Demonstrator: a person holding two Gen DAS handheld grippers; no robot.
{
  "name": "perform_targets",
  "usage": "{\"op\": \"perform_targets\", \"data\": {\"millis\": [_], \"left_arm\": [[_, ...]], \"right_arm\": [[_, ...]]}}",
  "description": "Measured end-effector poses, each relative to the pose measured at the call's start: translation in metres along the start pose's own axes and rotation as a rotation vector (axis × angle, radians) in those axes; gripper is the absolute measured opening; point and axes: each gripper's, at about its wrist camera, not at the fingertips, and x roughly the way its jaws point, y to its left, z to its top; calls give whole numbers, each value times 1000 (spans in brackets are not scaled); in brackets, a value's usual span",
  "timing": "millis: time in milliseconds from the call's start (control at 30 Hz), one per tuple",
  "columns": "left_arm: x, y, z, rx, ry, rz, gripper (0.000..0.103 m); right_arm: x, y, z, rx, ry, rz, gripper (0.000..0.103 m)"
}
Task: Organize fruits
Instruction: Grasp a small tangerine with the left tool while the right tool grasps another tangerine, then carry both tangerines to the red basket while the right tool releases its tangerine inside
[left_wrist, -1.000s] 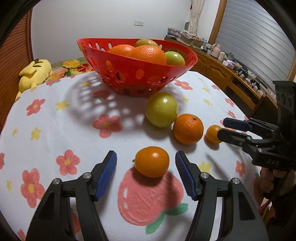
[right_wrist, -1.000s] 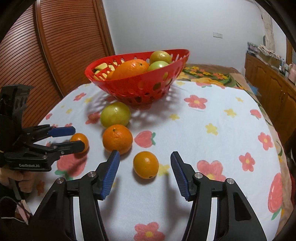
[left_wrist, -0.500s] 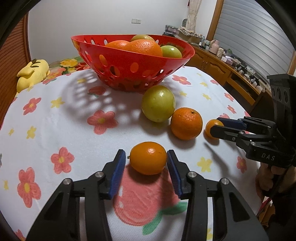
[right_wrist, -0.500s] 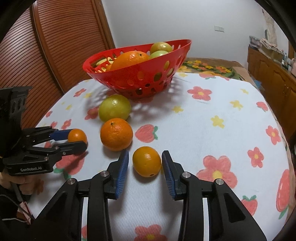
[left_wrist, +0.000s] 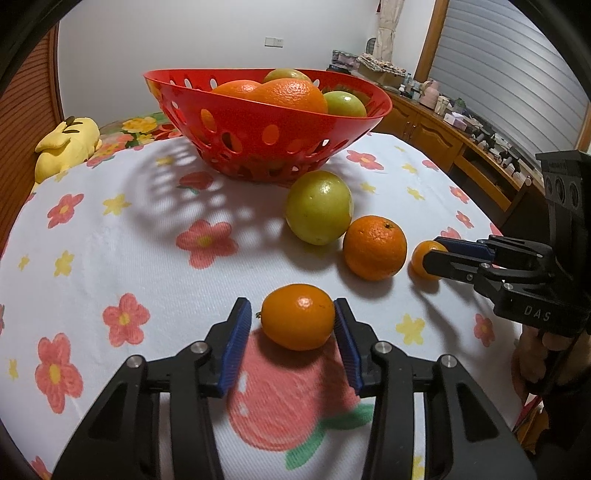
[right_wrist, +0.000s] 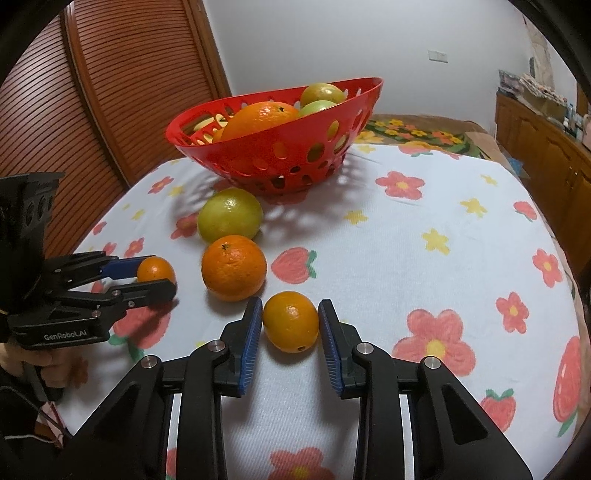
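— How am I holding the left gripper (left_wrist: 291, 306)?
— You're angling it downward; its fingers have just been closing and are pinching a small orange (left_wrist: 297, 321).
— And the right gripper (right_wrist: 290, 304)?
— You're tilting it likewise, fingers just closing, clamping a second orange (right_wrist: 291, 321).

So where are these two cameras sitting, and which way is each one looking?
Left wrist view: sits on the left gripper, looking down along its fingers at a small orange clamped between them; the right gripper and a hand show at right.
Right wrist view: sits on the right gripper, looking at its own small orange; the left gripper shows at left.
Both share: the red basket, green fruit, big orange, and flowered tablecloth.
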Motion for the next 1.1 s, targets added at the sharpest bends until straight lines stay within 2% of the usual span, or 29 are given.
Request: {"op": "perform_targets", "data": {"millis": [333,500,1100], "left_arm": [[-9,-1,2,-12,-27,1,38],[-24,-2,9,-21,-70,14,38],[-63,-5,37,-17,-181,16,38]], "right_arm": [[-2,0,0,1,-7,20,30],[-6,2,0,-9,-19,19,30],[-59,15,36,-65,-163,12,30]]}}
